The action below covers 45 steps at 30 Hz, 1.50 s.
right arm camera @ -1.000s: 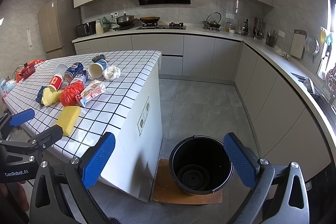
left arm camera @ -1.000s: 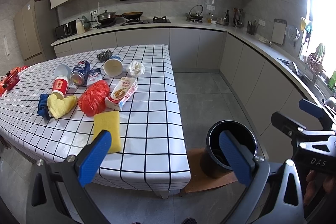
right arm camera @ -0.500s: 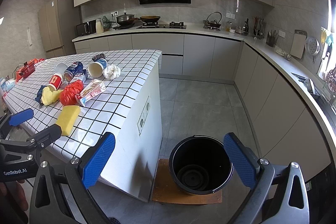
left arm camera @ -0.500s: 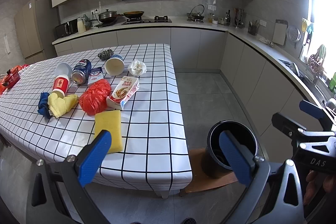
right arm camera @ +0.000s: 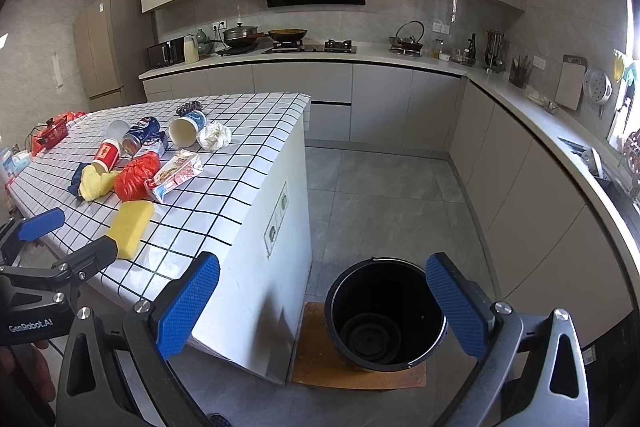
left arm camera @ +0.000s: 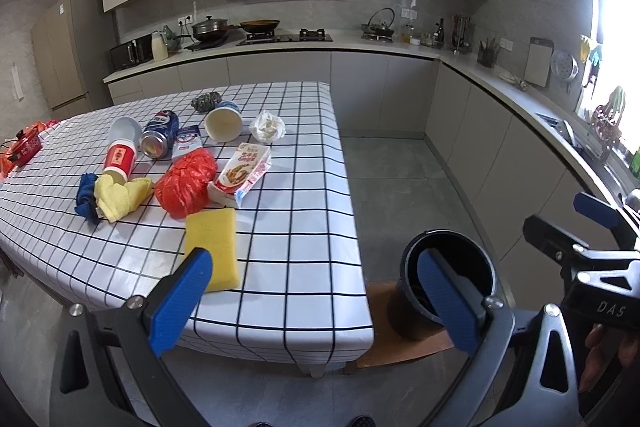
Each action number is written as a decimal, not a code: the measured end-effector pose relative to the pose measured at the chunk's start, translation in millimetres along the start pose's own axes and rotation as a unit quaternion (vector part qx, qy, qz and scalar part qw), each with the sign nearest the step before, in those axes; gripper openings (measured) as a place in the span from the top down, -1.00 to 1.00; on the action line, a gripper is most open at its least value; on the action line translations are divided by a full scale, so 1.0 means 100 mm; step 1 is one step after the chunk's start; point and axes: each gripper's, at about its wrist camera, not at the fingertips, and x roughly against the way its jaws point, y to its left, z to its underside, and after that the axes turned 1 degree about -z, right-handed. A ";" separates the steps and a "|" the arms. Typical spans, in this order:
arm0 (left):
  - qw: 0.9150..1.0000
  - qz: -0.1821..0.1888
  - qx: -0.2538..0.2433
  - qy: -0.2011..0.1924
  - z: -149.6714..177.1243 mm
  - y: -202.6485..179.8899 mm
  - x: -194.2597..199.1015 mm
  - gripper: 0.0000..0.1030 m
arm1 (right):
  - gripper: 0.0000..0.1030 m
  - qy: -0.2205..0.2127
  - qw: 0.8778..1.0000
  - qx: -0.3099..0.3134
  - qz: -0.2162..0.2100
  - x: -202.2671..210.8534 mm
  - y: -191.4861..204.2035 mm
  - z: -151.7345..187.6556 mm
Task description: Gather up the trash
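Observation:
Trash lies on the checked table [left arm camera: 304, 235]: a yellow sponge [left arm camera: 211, 247], a red plastic bag [left arm camera: 186, 182], a food carton [left arm camera: 241, 174], a crumpled white tissue [left arm camera: 268, 125], a paper cup [left arm camera: 223, 122], a soda can [left arm camera: 158, 139], a red-labelled cup [left arm camera: 120, 155] and a yellow cloth [left arm camera: 120, 195]. A black bucket [right arm camera: 384, 315] stands on the floor right of the table. My left gripper [left arm camera: 316, 299] is open and empty, just before the table's near edge. My right gripper [right arm camera: 320, 307] is open and empty, above the floor beside the bucket.
The bucket [left arm camera: 448, 283] stands on a brown board [right arm camera: 356, 367]. Grey counters [right arm camera: 520, 115] run along the back and right walls with a stove and pots. Red items [right arm camera: 52, 135] lie at the table's far left. Tiled floor [right arm camera: 380, 187] lies between table and counters.
My left gripper has drifted slightly closer to the table. The right gripper has barely moved. Both stay open.

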 end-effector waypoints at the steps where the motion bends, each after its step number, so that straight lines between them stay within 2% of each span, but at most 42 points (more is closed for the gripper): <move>1: 1.000 -0.002 0.003 0.000 0.00 0.02 -0.01 -1.00 | -1.00 0.001 1.000 0.001 0.000 -0.02 0.00 0.00; 8: 0.999 -0.034 0.031 0.000 -0.01 0.31 -0.03 -1.00 | -1.00 0.004 1.000 0.010 -0.024 -0.12 0.09 -0.05; 22: 0.991 -0.106 0.080 0.014 0.07 1.03 -0.13 -1.00 | -1.00 0.006 0.997 0.037 -0.072 -0.51 0.60 -0.28; 25: 0.990 -0.105 0.093 -0.001 0.10 1.21 -0.08 -1.00 | -1.00 0.006 0.996 0.042 -0.079 -0.58 0.75 -0.32; 29: 0.987 -0.104 0.113 -0.051 0.13 1.44 0.04 -1.00 | -1.00 0.007 0.995 0.049 -0.085 -0.66 0.95 -0.36; 33: 0.988 -0.126 0.090 -0.027 0.12 1.59 -0.06 -1.00 | -1.00 0.012 0.994 0.056 -0.094 -0.74 1.19 -0.39; 40: 0.986 -0.126 0.112 0.015 0.24 2.02 -0.20 -1.00 | -1.00 0.021 0.992 0.066 -0.103 -0.90 1.62 -0.43; 45: 0.986 -0.124 0.112 0.022 0.30 2.25 -0.23 -1.00 | -1.00 0.035 0.992 0.067 -0.103 -1.04 1.89 -0.42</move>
